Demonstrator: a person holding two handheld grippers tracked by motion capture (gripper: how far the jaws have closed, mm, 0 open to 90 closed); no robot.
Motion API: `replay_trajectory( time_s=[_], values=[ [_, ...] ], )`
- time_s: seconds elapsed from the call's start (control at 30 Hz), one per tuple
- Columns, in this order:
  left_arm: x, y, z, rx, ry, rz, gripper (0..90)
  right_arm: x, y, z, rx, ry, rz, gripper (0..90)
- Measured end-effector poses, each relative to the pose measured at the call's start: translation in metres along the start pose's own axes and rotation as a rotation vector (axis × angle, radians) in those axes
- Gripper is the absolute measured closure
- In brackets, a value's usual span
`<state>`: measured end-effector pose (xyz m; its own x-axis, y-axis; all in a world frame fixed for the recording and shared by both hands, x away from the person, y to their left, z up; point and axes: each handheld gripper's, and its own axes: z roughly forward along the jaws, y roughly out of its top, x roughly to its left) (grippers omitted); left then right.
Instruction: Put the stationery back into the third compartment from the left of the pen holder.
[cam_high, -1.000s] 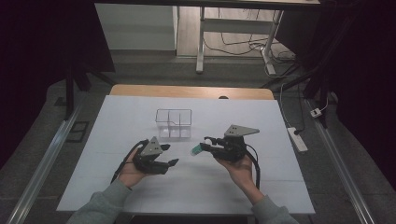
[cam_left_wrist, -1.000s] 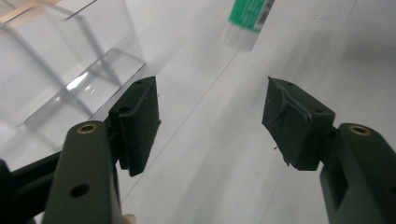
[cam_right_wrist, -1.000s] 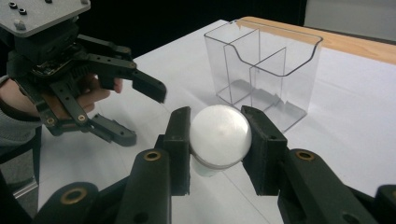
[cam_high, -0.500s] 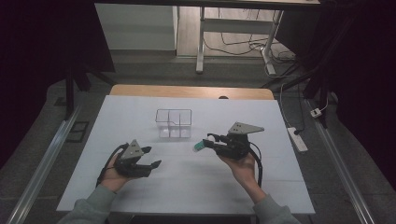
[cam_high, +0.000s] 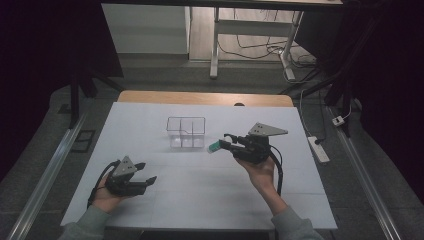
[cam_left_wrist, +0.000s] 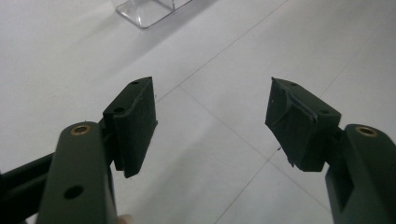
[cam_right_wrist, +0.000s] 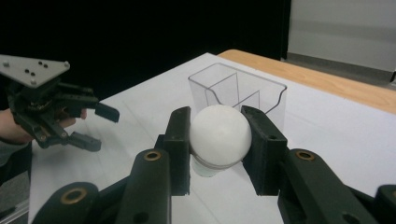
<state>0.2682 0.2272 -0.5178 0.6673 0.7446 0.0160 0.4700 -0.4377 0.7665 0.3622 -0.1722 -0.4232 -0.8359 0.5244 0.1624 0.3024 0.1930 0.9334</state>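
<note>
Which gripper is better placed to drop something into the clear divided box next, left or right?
Right, probably. The right gripper already clamps a small bottle with a white round cap, close beside the clear divided box. The left gripper is open, empty, and farther back.

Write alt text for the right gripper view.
The right hand-held gripper clamps a small object with a round white cap between its black jaws. Behind it a clear divided box stands on the white table; the left hand-held gripper, open, is at far left.
</note>
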Motion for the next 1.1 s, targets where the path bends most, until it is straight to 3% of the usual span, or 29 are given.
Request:
replay_trajectory(
  time_s=[0.73,1.1],
  values=[
    [0.008,-0.005,0.003,0.012,0.003,-0.022,32.3,-0.022,0.035,0.018,-0.041,-0.052,0.03,63.9],
    [0.009,-0.005,0.005,0.026,-0.003,-0.02,31.8,-0.029,0.044,0.06,0.02,-0.066,0.024,63.9]
  ],
)
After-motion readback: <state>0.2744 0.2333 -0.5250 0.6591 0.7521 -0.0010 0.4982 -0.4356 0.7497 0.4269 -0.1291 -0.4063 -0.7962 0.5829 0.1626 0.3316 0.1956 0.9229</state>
